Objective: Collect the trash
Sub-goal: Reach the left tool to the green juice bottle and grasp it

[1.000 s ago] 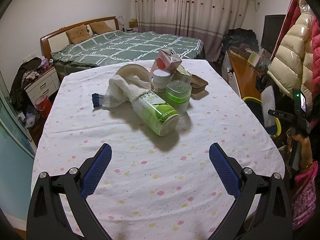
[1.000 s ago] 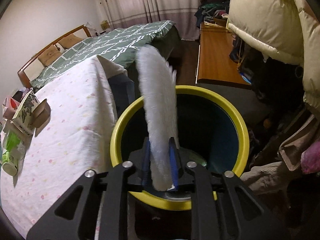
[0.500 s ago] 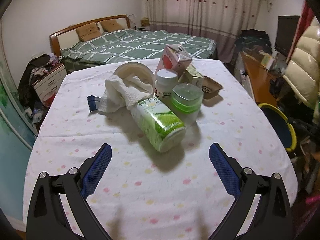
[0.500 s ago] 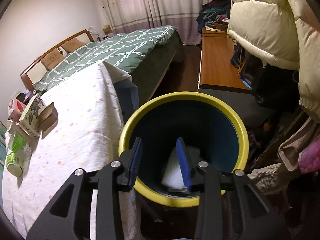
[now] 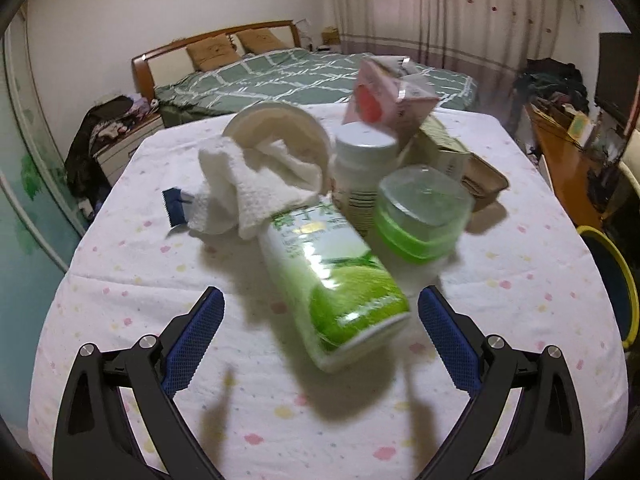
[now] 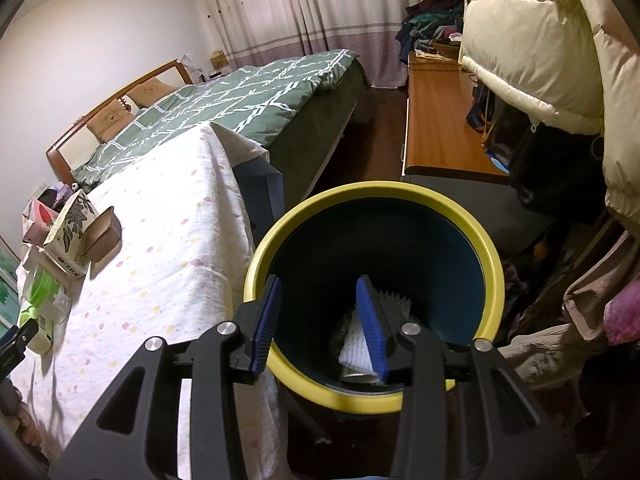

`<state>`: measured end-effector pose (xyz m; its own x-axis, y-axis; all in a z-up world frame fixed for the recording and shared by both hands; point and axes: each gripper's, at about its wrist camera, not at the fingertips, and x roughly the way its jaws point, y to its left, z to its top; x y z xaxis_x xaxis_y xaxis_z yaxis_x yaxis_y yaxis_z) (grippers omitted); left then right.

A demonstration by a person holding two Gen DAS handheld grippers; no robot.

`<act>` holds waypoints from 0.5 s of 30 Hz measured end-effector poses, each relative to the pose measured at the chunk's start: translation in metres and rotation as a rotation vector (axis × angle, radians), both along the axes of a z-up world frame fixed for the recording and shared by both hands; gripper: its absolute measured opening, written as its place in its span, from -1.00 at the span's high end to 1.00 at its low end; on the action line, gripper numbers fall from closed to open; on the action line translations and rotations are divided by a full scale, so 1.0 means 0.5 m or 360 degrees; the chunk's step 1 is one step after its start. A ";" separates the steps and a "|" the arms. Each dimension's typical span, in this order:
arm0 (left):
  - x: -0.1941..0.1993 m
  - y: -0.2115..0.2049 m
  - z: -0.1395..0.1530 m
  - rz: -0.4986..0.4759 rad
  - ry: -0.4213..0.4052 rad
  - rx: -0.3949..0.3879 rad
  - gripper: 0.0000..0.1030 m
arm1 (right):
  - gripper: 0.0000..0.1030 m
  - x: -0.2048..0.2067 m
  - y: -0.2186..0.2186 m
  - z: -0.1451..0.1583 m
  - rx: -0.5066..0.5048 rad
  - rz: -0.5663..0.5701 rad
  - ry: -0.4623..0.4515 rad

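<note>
Left wrist view: my left claw [image 5: 320, 320] is hanging over the table [image 5: 120, 280] with its jaws spread wide and nothing clamped between them. Lying directly ahead of the gap, its base end just between my blue fingertips [image 5: 200, 320], is a green-labelled bottle [image 5: 332, 280] on its side. Beyond it, further out from the claw, the rest of the trash is sitting in a tight heap: a clear tub with a green band [image 5: 420, 216] ahead and to the right, a white jar [image 5: 362, 160] behind that, a crumpled white cloth [image 5: 256, 184] ahead and to the left, spilling out of a paper bowl [image 5: 276, 124], a pink carton [image 5: 384, 96] standing at the far side, and a brown paper tray [image 5: 484, 180] at the far right. A small blue item [image 5: 174, 204] is peeking out left of the cloth; I cannot tell what it is.

Right wrist view: my right claw [image 6: 320, 312] is pointing down into the yellow-rimmed bin [image 6: 492, 272] beside the table, its jaws partly apart and opening, with nothing gripped. A white cloth [image 6: 356, 344] is lying on the bin's floor, below and just beyond my right fingertip. The heap on the table is showing far off to my left.
</note>
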<state>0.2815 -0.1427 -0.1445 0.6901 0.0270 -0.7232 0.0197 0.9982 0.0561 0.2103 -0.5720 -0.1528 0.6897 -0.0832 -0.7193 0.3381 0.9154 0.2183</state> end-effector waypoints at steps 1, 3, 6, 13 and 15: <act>0.002 0.005 -0.001 0.0001 0.0004 -0.0008 -0.83 | 0.26 0.000 0.001 0.000 0.0002 0.0003 -0.0001; -0.002 0.018 0.000 -0.0006 -0.0001 -0.0009 -0.80 | 0.26 0.000 0.004 -0.001 0.0004 0.0009 -0.0003; -0.013 0.045 0.004 -0.0007 -0.0017 0.0015 -0.73 | 0.26 0.000 0.010 -0.001 0.0006 0.0023 -0.0006; -0.034 0.134 0.012 0.0034 -0.0028 0.0010 -0.65 | 0.25 0.001 0.026 0.003 0.0010 0.0044 -0.0020; -0.031 0.142 0.006 0.0022 -0.0020 -0.0017 -0.66 | 0.25 0.004 0.033 0.003 0.0010 0.0054 -0.0022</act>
